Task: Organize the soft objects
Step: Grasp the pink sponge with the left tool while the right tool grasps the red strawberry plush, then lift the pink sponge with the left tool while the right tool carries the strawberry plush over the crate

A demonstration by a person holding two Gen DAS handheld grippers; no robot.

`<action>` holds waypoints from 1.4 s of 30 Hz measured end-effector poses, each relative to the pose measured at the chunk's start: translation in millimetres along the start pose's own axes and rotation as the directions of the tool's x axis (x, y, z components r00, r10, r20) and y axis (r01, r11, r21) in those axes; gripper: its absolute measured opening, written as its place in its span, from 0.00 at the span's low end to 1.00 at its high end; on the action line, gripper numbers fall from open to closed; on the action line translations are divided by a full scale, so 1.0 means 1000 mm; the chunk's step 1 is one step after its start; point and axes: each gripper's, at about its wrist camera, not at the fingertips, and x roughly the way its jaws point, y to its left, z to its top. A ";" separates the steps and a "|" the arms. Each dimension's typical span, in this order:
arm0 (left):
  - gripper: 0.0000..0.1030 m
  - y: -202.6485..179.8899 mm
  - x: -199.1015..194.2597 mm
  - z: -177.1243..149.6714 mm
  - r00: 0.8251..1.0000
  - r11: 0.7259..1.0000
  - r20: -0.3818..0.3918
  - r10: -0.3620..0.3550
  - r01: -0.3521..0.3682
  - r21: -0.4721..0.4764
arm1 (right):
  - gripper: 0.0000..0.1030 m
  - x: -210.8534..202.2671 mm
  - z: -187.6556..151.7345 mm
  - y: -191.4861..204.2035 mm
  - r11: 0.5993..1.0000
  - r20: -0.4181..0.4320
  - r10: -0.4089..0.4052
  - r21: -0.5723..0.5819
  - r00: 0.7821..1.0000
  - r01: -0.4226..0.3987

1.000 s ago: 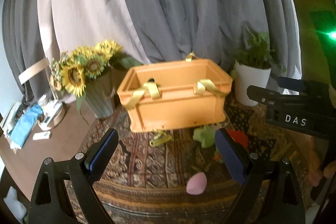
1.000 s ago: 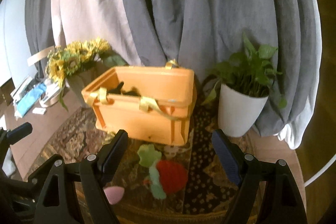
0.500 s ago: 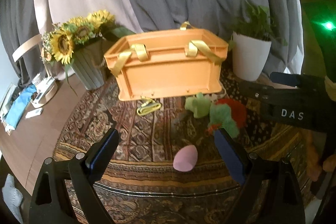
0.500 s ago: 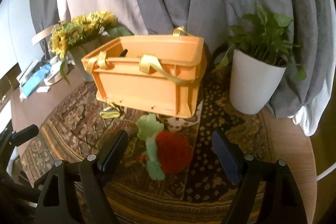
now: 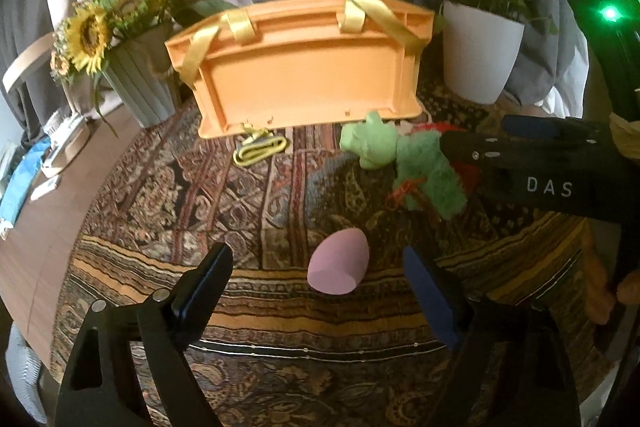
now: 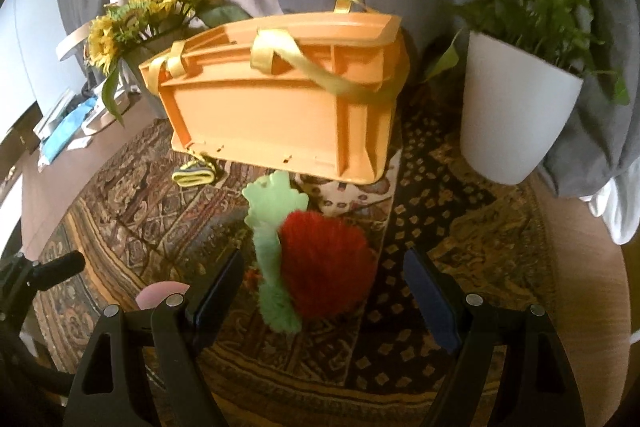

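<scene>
A pink egg-shaped sponge (image 5: 339, 262) lies on the patterned cloth, between the open fingers of my left gripper (image 5: 318, 281). A red and green plush strawberry (image 6: 316, 271) lies between the open fingers of my right gripper (image 6: 322, 287); it also shows in the left wrist view (image 5: 416, 163), partly behind the right gripper's body. An orange crate (image 5: 304, 67) with yellow ribbon handles stands behind both, also in the right wrist view (image 6: 280, 99). A small folded yellow item (image 5: 260, 149) lies in front of the crate. Both grippers are empty.
A grey vase of sunflowers (image 5: 132, 67) stands left of the crate. A white pot with a green plant (image 6: 516, 115) stands to its right. Papers and a blue item (image 5: 20, 183) lie on the wooden table at far left. Grey curtains hang behind.
Both grippers have come down and forward toward the cloth. The sponge now sits between the left fingers and the strawberry between the right fingers. Both stay open.
</scene>
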 end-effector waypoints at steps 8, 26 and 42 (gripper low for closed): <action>0.75 -0.001 0.020 -0.006 0.999 1.000 -0.034 -0.009 0.008 -0.008 | 0.80 0.024 -0.006 -0.003 1.000 -0.030 0.013 0.009 0.999 -0.013; 0.39 0.004 0.047 -0.013 0.992 0.991 -0.062 -0.106 0.100 -0.090 | 0.53 0.049 -0.010 -0.002 0.998 -0.042 0.050 0.046 0.998 -0.048; 0.38 0.018 0.015 -0.001 0.996 0.991 0.015 -0.083 0.084 -0.108 | 0.43 0.015 -0.011 0.007 0.997 0.010 0.015 0.081 1.000 -0.016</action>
